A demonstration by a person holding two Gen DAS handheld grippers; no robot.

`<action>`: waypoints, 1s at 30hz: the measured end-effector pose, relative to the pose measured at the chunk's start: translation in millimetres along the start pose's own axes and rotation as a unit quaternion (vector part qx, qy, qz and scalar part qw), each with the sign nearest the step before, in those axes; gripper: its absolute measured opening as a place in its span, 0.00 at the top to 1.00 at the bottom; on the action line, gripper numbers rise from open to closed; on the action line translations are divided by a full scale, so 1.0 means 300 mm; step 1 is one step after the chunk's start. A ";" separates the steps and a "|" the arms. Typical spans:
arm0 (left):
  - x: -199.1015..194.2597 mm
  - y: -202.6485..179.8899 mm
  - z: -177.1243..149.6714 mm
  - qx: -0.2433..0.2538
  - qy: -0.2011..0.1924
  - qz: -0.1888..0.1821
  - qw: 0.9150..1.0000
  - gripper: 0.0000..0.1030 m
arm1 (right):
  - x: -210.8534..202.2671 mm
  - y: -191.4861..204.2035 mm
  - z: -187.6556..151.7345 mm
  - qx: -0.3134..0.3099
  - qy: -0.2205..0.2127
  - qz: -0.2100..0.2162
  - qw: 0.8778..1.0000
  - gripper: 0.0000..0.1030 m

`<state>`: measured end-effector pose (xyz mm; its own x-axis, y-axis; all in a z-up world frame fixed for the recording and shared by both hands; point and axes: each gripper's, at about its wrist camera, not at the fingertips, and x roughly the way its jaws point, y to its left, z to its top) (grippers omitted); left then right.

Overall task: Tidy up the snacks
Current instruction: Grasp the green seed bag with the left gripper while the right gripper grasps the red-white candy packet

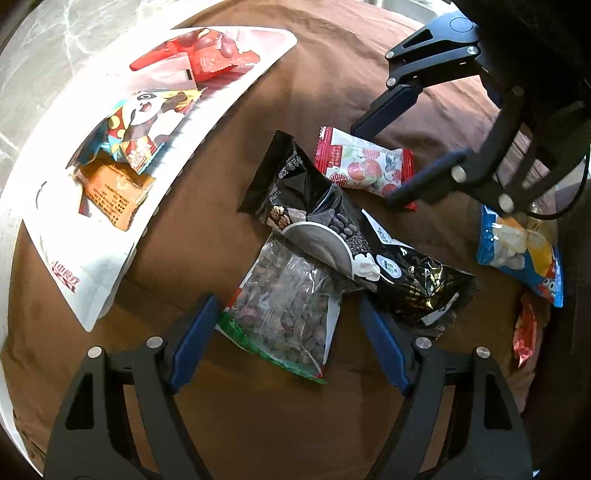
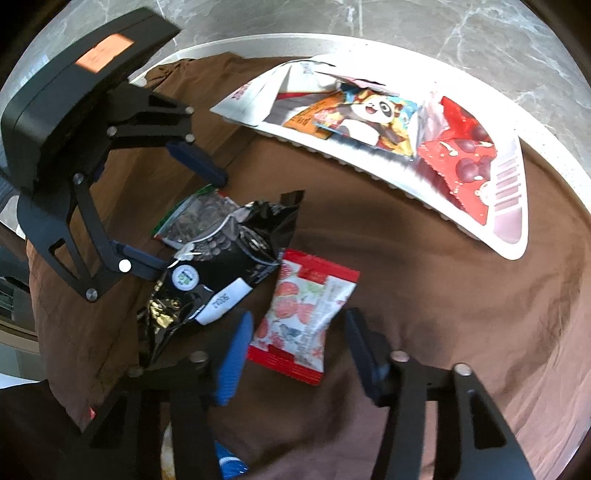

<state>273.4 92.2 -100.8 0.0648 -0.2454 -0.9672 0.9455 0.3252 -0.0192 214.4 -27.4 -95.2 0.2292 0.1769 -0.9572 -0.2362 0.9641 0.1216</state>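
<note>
On the brown cloth lie loose snack packs. My left gripper is open and points down, its blue pads on either side of a clear bag of nuts without pressing it. A black bag lies over that bag's far end. My right gripper is open around a red-and-white candy pack. Its left pad is close to the pack's edge and a gap shows at the right pad. A white tray holds orange, panda-print and red packs.
A second black bag with gold print lies beside the first. A blue-and-yellow pack and a small red pack sit at the cloth's right side. The round white table rim and marble floor lie beyond the tray.
</note>
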 end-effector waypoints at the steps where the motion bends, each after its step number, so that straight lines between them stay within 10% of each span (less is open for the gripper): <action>1: -0.004 -0.001 -0.006 -0.003 -0.002 0.000 1.000 0.26 | -0.002 -0.007 0.000 0.000 -0.001 0.000 1.000 0.53; 30: -0.088 -0.114 -0.086 -0.103 -0.020 0.022 0.994 0.64 | -0.076 -0.059 -0.070 0.024 -0.026 0.017 0.999 0.72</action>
<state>231.2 111.3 -81.1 0.1202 -0.2619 -0.9576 0.8561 0.5157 -0.0335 193.4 -52.7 -81.1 0.2706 0.2177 -0.9377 -0.1992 0.9657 0.1667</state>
